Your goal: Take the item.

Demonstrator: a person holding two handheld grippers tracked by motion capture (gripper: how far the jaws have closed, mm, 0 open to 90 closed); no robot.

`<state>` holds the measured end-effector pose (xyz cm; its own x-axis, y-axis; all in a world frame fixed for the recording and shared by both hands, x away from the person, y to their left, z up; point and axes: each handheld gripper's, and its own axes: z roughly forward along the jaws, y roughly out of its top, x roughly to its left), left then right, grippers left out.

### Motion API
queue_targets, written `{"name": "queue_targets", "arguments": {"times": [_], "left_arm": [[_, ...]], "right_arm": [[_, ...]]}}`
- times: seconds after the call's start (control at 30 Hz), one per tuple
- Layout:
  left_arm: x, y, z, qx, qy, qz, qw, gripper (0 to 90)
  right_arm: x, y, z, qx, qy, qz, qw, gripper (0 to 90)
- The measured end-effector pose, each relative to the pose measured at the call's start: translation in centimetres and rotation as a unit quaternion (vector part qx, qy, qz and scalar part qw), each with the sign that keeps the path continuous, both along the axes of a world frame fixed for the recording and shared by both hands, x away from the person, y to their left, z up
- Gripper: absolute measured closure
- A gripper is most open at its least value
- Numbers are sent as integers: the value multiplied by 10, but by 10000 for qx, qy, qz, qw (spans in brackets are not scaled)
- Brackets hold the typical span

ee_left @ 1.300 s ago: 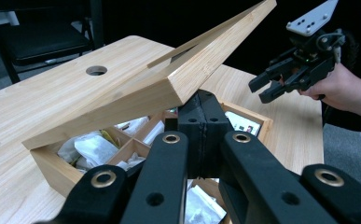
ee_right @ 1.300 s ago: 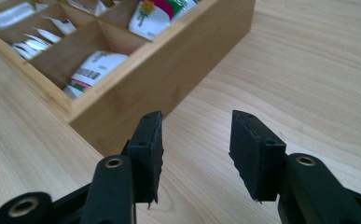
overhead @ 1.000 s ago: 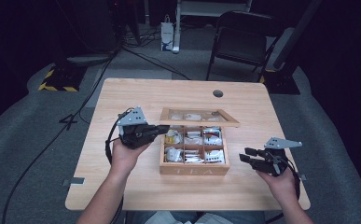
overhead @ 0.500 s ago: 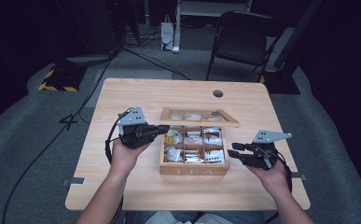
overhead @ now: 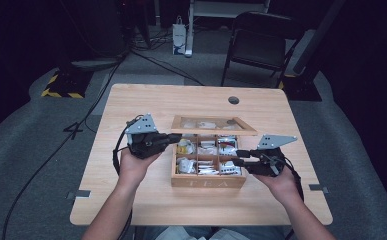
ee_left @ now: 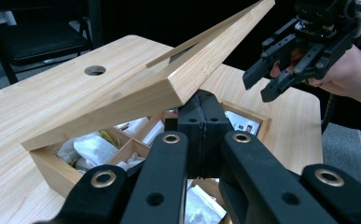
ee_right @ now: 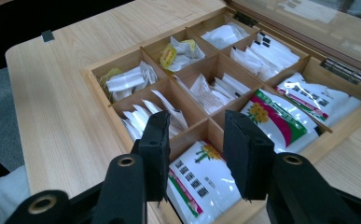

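A wooden tea box [overhead: 208,181] sits near the middle of the tabletop [overhead: 146,105], its front marked TEA. Its one lid [overhead: 214,125], a wooden frame with a clear pane, is raised at a slant, hinged along the far side.

The left hand-held gripper [overhead: 175,138] is clenched tight, jaws pressed together with nothing between them, and its tips sit under the lid's left edge, propping it. In the left gripper view the closed tips [ee_left: 200,126] meet the underside of the lid's corner [ee_left: 183,86].

The right hand-held gripper [overhead: 237,157] hovers at the box's right side, jaws partly apart and gripping nothing; they closed a little a moment ago and have since steadied. In the right gripper view its two pads [ee_right: 156,144] stand apart above the near compartments, clear of the packets.

Inside, that view shows eight compartments in two rows of four. The two nearest each hold one large white packet with a yellow flower and a red and green band [ee_right: 276,122]; another such packet [ee_right: 197,179] lies right under the jaws. A further one [ee_right: 315,95] holds a white packet with a red band. The rest hold small paper tea bags [ee_right: 215,91], too many and too overlapped to count; one [ee_right: 169,55] has a yellow tag.

One round hole [overhead: 233,100] is cut in the tabletop beyond the box. One folding chair [overhead: 261,42] stands behind the table.
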<state>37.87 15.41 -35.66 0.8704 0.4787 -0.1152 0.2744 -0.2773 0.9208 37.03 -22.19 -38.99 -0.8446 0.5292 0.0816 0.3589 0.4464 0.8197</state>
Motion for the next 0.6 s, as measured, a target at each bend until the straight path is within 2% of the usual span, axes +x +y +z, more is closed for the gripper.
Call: {"name": "queue_targets", "arguments": {"times": [0.07, 0.2, 0.37, 0.6], "left_arm": [[0, 0, 0, 2, 1, 0, 10000, 899], [0, 0, 0, 2, -2, 3, 10000, 898], [0, 0, 0, -6, -2, 0, 10000, 899], [0, 0, 0, -12, 14, -12, 10000, 899]], "right_arm": [[0, 2, 0, -6, -4, 1, 10000, 610], [0, 17, 0, 32, 31, -39, 10000, 612], [1, 32, -2, -51, 21, -44, 10000, 614], [3, 49, -4, -54, 56, 35, 10000, 620]]}}
